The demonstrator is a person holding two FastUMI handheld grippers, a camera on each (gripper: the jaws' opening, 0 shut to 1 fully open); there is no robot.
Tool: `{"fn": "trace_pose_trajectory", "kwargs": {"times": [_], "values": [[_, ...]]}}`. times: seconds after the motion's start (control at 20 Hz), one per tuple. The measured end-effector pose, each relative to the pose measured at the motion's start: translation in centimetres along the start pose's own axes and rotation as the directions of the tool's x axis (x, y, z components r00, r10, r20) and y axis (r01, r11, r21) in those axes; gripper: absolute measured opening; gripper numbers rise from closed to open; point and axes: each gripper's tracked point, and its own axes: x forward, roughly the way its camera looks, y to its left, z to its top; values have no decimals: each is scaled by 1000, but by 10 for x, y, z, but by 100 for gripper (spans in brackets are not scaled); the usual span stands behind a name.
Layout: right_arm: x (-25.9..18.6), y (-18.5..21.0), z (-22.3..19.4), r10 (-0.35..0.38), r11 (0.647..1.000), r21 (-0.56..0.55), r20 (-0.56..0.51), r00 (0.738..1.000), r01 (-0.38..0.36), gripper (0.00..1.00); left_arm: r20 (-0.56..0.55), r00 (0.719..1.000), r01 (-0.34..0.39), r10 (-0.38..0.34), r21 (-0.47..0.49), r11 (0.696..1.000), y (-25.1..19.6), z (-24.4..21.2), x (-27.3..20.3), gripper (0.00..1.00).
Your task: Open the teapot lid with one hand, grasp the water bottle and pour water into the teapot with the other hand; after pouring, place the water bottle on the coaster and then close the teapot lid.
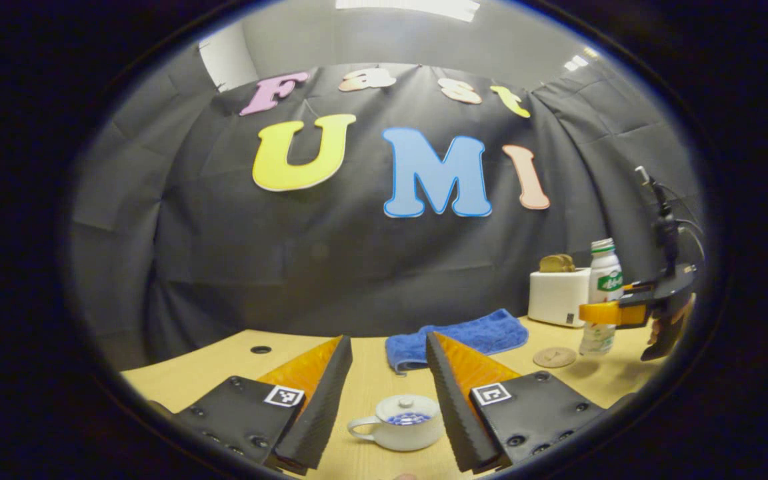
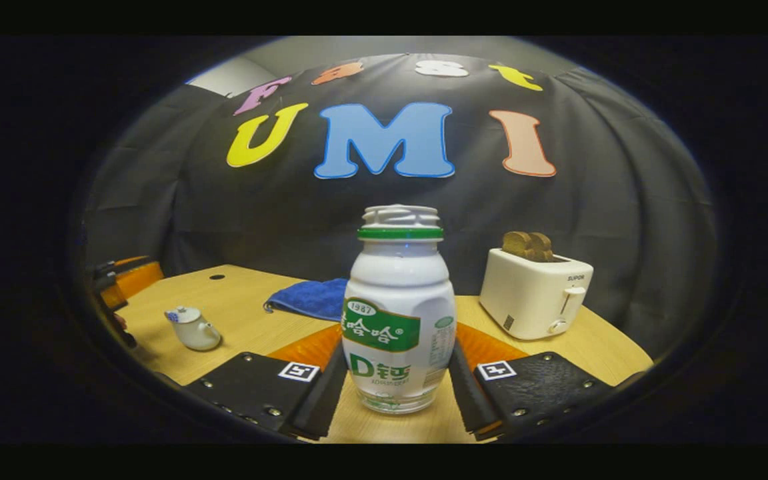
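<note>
White water bottle (image 2: 399,313) — green collar and label; white teapot (image 1: 400,423) (blue pattern on lid); blue towel (image 1: 457,338); cream toaster (image 2: 535,291).

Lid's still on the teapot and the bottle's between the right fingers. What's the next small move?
Probably lower the open left gripper onto the teapot and pinch the lid's knob: the lid sits on, and the bottle can't pour until it's off.

A big black cloth wall (image 1: 371,253) hangs behind a light wooden worktop (image 1: 371,380). The cloth has soft folds in it. The worktop has a small round hole (image 1: 261,349) near its far edge. Above the cloth is a grey wall (image 1: 371,40), and a bright white light (image 1: 411,7) shines at the top.
</note>
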Motion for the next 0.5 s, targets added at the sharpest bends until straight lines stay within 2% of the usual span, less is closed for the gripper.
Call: {"fn": "trace_pose_trajectory", "kwargs": {"times": [0.05,0.1,0.15,0.2,0.3,0.5], "values": [[8,-2,0,-3,1000,2,2,1000,3,71,8,1000,17,-17,-9,1000,-3,7,-10,82],[16,-4,-1,-7,1000,2,-2,1000,7,71,17,999,33,-32,-16,999,-5,13,-20,82],[23,-7,-4,-13,1000,5,-7,1000,13,71,23,999,39,-39,-21,999,-5,19,-28,77],[26,-7,-7,-16,1000,17,-13,1000,17,71,27,999,42,-41,-25,999,-3,23,-34,82],[39,-13,-13,-15,999,52,-23,1000,16,71,33,999,42,-41,-21,999,-1,28,-43,72],[58,-20,-19,-27,998,61,-30,999,29,71,39,999,29,-29,-1,1000,6,29,-47,72]]}}
